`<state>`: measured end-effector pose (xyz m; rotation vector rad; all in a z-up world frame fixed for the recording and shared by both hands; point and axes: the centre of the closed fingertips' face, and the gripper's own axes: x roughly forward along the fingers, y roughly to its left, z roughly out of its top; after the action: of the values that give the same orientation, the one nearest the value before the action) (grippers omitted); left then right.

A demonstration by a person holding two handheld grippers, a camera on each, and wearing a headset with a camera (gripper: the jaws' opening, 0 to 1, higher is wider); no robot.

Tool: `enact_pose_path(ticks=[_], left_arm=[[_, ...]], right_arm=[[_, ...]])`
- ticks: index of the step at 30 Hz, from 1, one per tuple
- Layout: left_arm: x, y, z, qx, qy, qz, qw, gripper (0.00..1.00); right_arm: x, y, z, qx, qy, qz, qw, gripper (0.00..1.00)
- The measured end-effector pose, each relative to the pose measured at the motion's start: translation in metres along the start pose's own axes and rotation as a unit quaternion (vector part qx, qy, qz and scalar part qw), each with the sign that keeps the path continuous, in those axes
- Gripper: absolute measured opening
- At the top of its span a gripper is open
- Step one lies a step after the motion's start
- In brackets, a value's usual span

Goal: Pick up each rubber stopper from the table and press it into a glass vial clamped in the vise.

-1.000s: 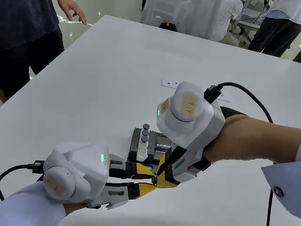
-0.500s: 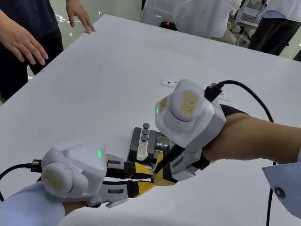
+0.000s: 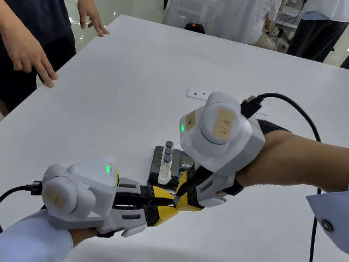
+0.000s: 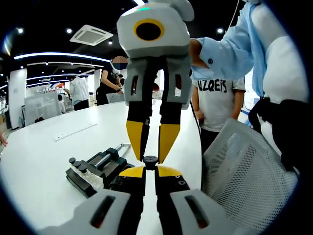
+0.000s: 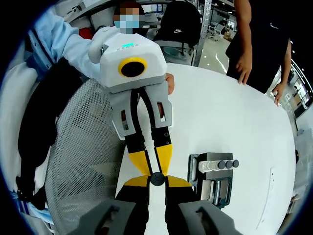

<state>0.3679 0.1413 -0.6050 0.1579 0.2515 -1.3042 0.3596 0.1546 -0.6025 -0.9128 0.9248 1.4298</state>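
Note:
A small dark rubber stopper (image 4: 150,160) sits pinched where the two grippers meet tip to tip just in front of the vise. My left gripper (image 4: 150,170) is shut on it from one side. My right gripper (image 5: 157,180) is shut on the same stopper (image 5: 157,178) from the other. In the head view the left gripper (image 3: 170,205) reaches in from the lower left and the right gripper (image 3: 180,198) from the right. The black vise (image 3: 157,173) holds a row of three glass vials (image 3: 164,173), each capped by a dark stopper (image 3: 169,145).
A white label strip (image 3: 195,96) lies on the white table (image 3: 120,98) beyond the vise. A person's hands (image 3: 32,52) hover at the table's far left edge. A mesh chair (image 4: 239,166) stands by the near edge.
My left gripper has slid slightly down and left in the head view, tips still against the right gripper's. The bystander's hands have shifted along the far left edge.

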Motion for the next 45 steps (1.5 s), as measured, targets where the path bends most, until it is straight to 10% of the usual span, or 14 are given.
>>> enact_pose_path(ticks=[29, 45], left_arm=[[0.001, 0.001, 0.001, -0.004, -0.004, 0.004, 1.0000, 0.03], [-0.006, 0.023, -0.011, -0.032, 0.007, 0.051, 0.9982, 0.31]], right_arm=[[-0.001, 0.000, 0.000, -0.013, 0.010, -0.003, 0.9999, 0.07], [0.000, -0.036, -0.002, -0.005, 0.008, -0.027, 0.9996, 0.07]])
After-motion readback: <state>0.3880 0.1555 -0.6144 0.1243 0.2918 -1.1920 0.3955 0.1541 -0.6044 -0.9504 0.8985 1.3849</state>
